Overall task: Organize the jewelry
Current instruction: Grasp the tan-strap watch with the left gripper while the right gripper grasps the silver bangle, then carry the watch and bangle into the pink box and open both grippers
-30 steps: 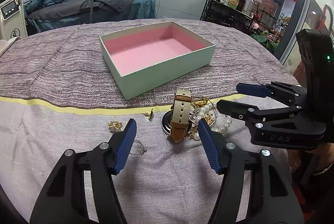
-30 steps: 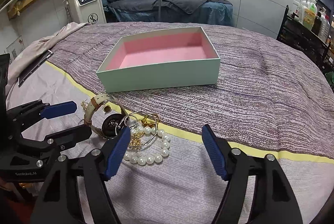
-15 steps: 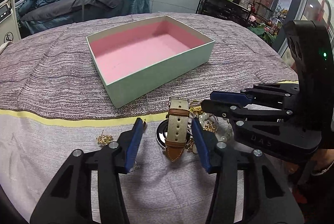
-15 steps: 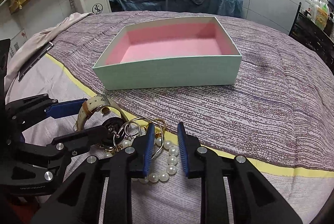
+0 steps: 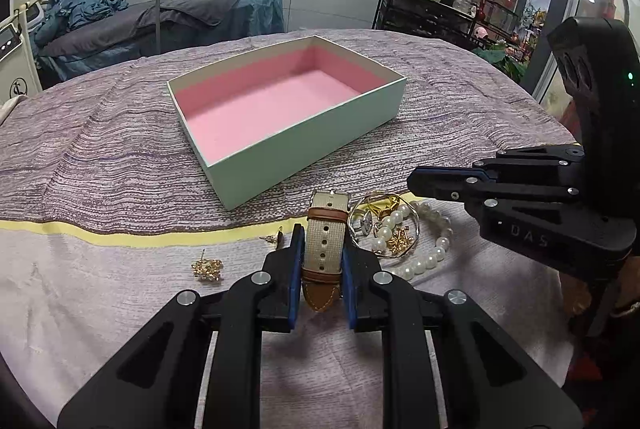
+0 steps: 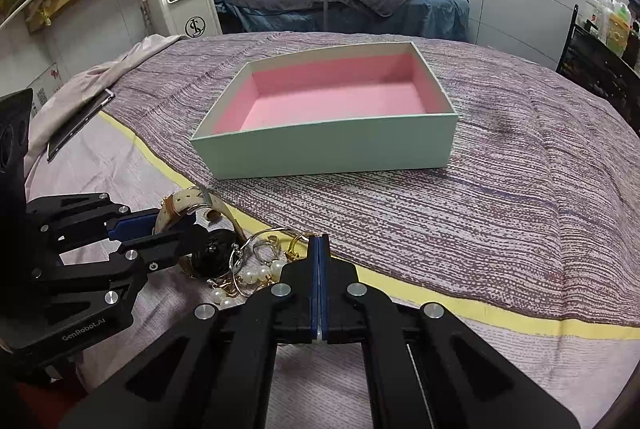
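Note:
A mint box (image 5: 312,145) with a pink lining stands open on the striped cloth; it also shows in the right wrist view (image 6: 332,149). In front of it lies a pile of jewelry: a watch with a beige and brown strap (image 5: 325,241), a pearl bracelet (image 5: 424,261), gold pieces and a ring (image 5: 384,225). My left gripper (image 5: 320,269) is shut on the watch strap. My right gripper (image 6: 319,261) is shut at the edge of the pile (image 6: 256,269); whether anything is pinched between its pads is hidden.
Two gold earrings (image 5: 206,267) lie loose on the cloth to the left of the watch. A yellow stripe (image 5: 120,237) crosses the cloth in front of the box. A dark flat device (image 6: 80,121) lies at the cloth's far left edge.
Both grippers went from open to shut. The left closed on the watch strap and the right closed at the pearl pile. Both moved forward toward the jewelry.

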### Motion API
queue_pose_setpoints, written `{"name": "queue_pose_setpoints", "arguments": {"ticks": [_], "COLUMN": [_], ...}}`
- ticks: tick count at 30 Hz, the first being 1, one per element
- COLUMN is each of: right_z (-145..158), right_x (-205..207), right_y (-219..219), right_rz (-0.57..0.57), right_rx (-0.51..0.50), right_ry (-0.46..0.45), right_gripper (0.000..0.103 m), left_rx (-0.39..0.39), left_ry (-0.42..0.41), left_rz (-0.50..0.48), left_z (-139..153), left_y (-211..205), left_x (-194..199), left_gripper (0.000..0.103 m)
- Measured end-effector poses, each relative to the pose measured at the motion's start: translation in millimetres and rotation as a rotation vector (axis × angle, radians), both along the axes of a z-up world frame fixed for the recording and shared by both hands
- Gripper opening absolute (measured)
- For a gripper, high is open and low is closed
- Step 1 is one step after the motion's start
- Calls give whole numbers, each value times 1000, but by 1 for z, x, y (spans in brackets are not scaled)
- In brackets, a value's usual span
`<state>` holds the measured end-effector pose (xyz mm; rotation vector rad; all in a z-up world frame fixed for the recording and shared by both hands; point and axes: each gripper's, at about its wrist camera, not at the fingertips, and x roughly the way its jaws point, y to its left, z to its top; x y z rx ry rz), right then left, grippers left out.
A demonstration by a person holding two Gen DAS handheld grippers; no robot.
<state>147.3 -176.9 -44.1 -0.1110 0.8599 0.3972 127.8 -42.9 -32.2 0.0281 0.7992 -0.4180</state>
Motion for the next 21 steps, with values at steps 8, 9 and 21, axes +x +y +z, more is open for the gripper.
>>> {"name": "queue_pose_setpoints", "arguments": {"ticks": [8,9,21], "right_z": [3,3,-6], "right_x": [-1,-2,-13], "right_y": [-3,-2,39], "right_rz": [15,17,134], "right_rx": [41,41,-70], "right_ry": [14,9,1], "right_gripper": [14,24,55], "left_rx": [5,4,-3], "left_ry": [-7,-6,3], "left_rz": [4,5,32], "left_z": [3,2,1], "left_y": [5,6,17], "left_x": [-4,-5,-6], "left_gripper": [17,17,17]}}
